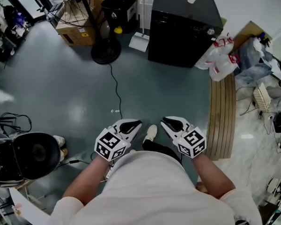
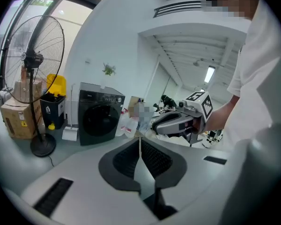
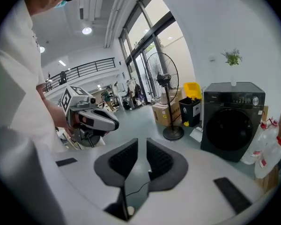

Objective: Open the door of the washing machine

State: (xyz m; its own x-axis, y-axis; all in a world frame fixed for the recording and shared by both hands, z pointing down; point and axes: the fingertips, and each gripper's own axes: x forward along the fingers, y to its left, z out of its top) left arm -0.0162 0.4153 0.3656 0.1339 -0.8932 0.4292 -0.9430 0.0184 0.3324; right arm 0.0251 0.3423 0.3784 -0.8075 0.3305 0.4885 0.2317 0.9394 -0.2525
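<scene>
While I hold both tongs low before my body, over the grey floor (image 1: 75, 93), the stock reads as follows.

Containers:
- Black bin (image 1: 118, 8) with a yellow lid, at the far wall just left of the washing machine (image 1: 182, 27). Contents cannot be seen. A small yellow thing (image 1: 118, 30) lies at its foot.
- Cardboard box (image 1: 77, 32), closed, behind the standing fan (image 2: 33, 60). A smaller box sits on top of it in the left gripper view.
- White plastic bags (image 1: 220, 55) with red print, bunched against the machine's right side; filled, contents not readable.

Task item:
- Washing machine, one, dark grey to black, front-loading, against the white wall and well apart from both tongs.
- Round dark door (image 3: 232, 128) in the middle of its front, lying flush and closed.
- Control strip along the top edge with a knob at the right end.
- A small green sprig (image 3: 232, 57) shows above its top.

Tongs:
- Left tongs (image 2: 140, 138): tips together, nothing between them, pointing toward the machine.
- Right tongs (image 3: 142, 142): a narrow gap between the pads, nothing in it but floor beyond.
- The two sit side by side, apart from each other, each with its marker cube toward me.

Other:
- Black cable (image 1: 116, 86) trailing from the fan base across the floor.
- Slatted wooden panel (image 1: 222, 116) lying to my right.
</scene>
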